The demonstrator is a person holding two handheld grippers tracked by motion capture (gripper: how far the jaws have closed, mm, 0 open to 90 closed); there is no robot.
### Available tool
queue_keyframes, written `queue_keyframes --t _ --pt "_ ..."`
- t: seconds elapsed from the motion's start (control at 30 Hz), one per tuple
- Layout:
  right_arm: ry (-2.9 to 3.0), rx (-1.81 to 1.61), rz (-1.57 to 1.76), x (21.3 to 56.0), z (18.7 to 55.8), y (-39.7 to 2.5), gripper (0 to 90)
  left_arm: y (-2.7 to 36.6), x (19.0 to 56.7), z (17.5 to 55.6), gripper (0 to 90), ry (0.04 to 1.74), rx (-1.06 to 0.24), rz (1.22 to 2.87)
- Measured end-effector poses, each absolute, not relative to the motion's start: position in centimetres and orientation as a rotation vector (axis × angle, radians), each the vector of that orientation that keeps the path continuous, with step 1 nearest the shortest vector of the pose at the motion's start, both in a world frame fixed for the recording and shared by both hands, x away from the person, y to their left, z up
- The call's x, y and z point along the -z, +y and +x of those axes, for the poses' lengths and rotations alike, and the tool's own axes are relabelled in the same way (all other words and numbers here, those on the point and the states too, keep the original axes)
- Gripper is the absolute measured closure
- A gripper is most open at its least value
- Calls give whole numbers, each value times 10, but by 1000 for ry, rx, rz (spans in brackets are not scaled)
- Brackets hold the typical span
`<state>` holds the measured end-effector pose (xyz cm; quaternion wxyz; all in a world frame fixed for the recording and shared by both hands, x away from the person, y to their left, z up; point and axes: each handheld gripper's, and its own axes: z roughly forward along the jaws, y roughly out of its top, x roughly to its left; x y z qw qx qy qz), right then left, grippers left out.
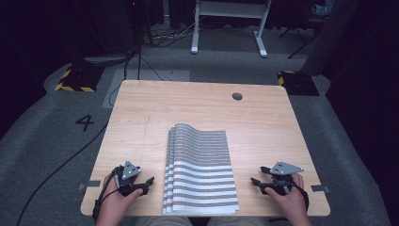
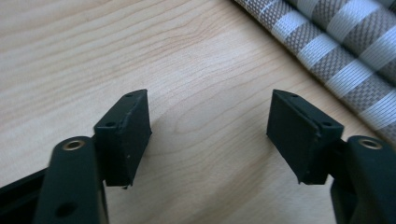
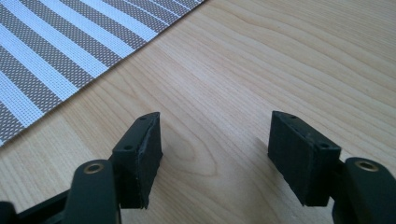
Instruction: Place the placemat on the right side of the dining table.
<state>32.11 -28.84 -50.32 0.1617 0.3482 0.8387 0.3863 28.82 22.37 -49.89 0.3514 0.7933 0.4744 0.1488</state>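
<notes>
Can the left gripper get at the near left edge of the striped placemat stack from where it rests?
Probably yes. The left gripper is open, the stack of striped placemats lies just beside it, and only bare table lies between them.

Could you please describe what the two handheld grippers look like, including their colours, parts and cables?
Both the left gripper and the right gripper are black with two blocky, rectangular jaws. Each carries a grey three-cornered plate with small holes on top. Brass-coloured rivets sit at the jaw bases. A black cable loops from the left one.
</notes>
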Motion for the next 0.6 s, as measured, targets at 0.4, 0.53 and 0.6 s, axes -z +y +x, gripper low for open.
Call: queue_keyframes --t 0.4,0.53,0.6 --pt "2392 -1107 999 503 322 -288 354 198 446 271 334 1164 -411 2080" --pt "2385 -1105 1007 503 322 -288 353 173 428 270 333 1081 -413 2100" --pt "2384 -1104 1010 503 322 -288 353 169 427 272 336 1059 -416 2106"
